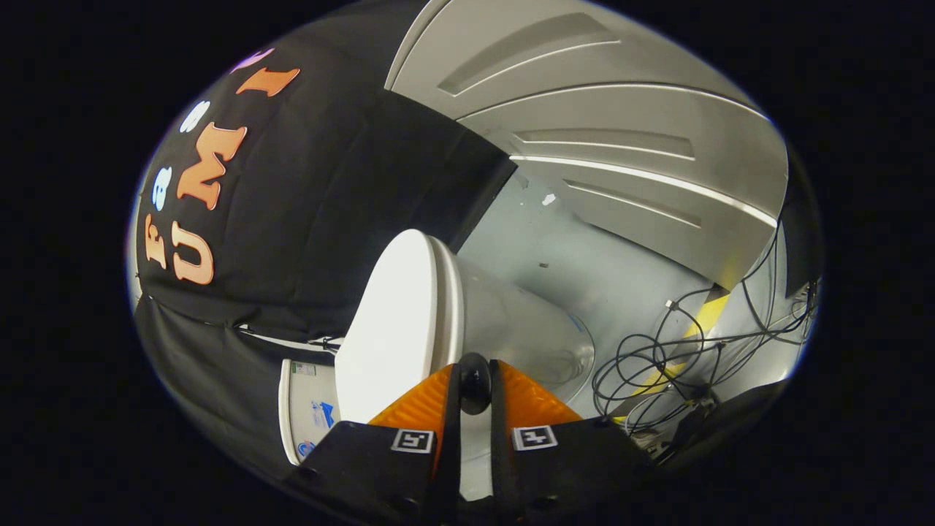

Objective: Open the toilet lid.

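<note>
Gripper view, heavily tilted. Orange ribbed fingers [424, 405] drawn close together, a narrow slot left between them, with a small dark rounded knob [475, 380] sitting in the slot at the tips; cannot tell whether both pads press on it. Gripper [475, 394] right at the edge of the toilet lid [394, 321], smooth glossy white oval, seen nearly edge-on just ahead of the fingertips. Lid apparently resting on the seat rim, glossy white bowl [526, 329] swelling out beyond. Pale grey floor [584, 256] behind, tangled black cables [657, 358] and a yellow-black striped tape [705, 314] lying on it.
</note>
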